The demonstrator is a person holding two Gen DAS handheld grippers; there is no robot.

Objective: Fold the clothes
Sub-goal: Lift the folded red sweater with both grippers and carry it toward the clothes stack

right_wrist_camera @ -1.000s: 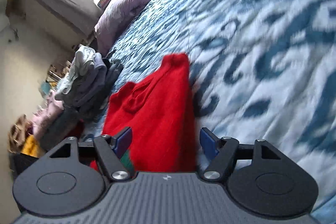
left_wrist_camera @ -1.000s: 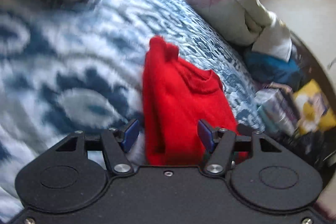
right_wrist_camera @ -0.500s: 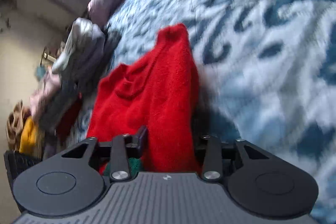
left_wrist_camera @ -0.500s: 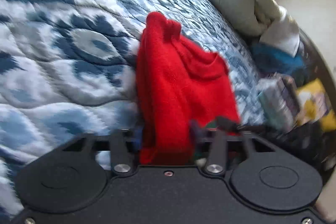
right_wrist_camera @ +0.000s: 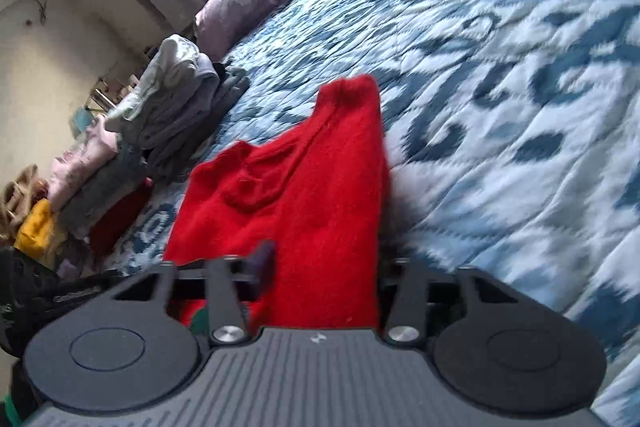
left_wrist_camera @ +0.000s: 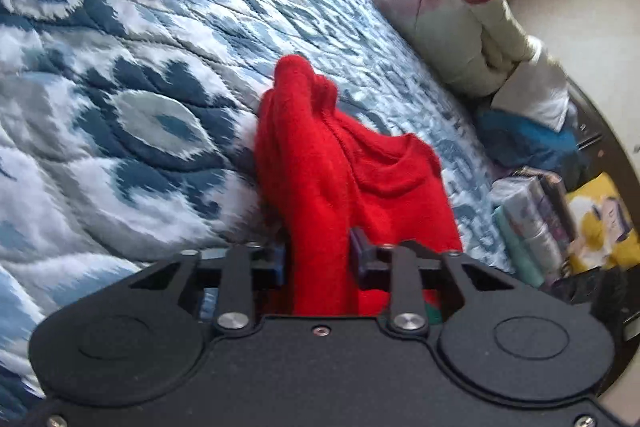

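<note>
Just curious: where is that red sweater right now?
The red sweater lies on the blue patterned bedspread, its near edge clamped in both the left gripper and right gripper.

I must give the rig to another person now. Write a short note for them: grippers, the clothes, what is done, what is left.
Left gripper: shut on the red sweater, near edge.
Right gripper: shut on the red sweater too, near edge.
The sweater is already doubled lengthwise; its near end is raised, its far end lies on the blue quilt.
A stack of folded clothes sits at the bed's edge.
Left to do: probably carry the held end over to finish the fold, then stack it.
</note>
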